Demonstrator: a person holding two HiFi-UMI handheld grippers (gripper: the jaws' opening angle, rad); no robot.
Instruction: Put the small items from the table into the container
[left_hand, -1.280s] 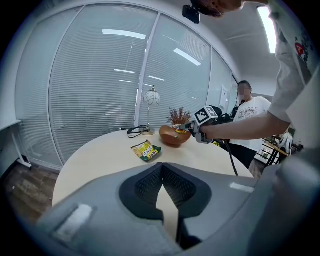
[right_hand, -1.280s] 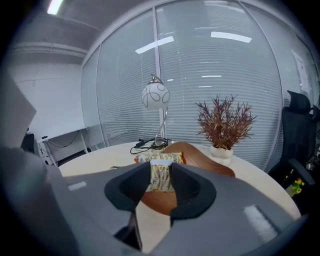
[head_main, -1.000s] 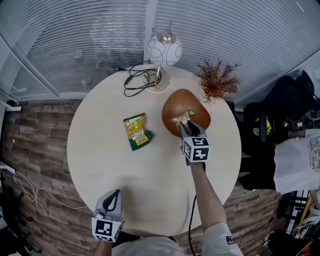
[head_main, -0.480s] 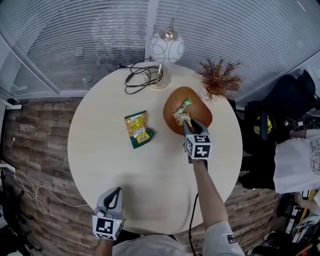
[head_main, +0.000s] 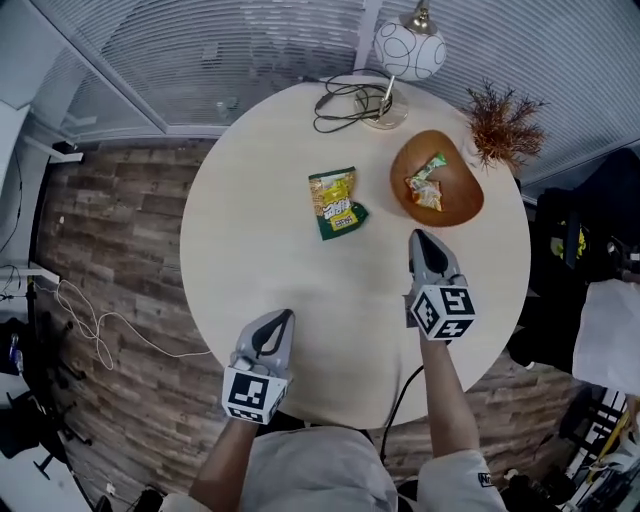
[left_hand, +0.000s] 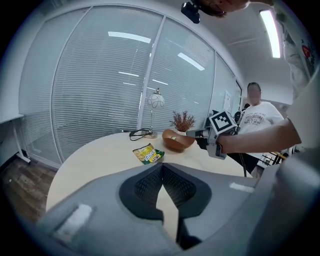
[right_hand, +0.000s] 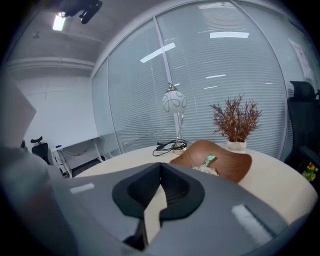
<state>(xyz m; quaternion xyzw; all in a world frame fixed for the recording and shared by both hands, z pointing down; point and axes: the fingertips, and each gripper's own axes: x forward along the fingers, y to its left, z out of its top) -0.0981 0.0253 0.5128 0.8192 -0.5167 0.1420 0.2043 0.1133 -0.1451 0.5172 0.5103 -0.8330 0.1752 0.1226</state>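
A brown wooden bowl (head_main: 452, 205) stands at the far right of the round pale table (head_main: 260, 250) and holds a small snack packet (head_main: 425, 186). To the left of the bowl, a green and yellow snack packet (head_main: 335, 202) lies flat on the table. My right gripper (head_main: 418, 238) is shut and empty, just in front of the bowl and apart from it. The bowl (right_hand: 235, 167) and its packet (right_hand: 208, 163) show past the right gripper (right_hand: 160, 169). Near the table's front edge my left gripper (head_main: 285, 317) is shut with nothing in it.
A white globe lamp (head_main: 410, 48) with a black cable (head_main: 345, 100) stands at the back edge, and a dried plant (head_main: 503, 118) is behind the bowl. A person (left_hand: 257, 117) stands beyond the table in the left gripper view. Dark chairs crowd the right side.
My right gripper let the small packet go in the bowl, drew back toward me and its jaws came shut. The left gripper stayed near the front edge.
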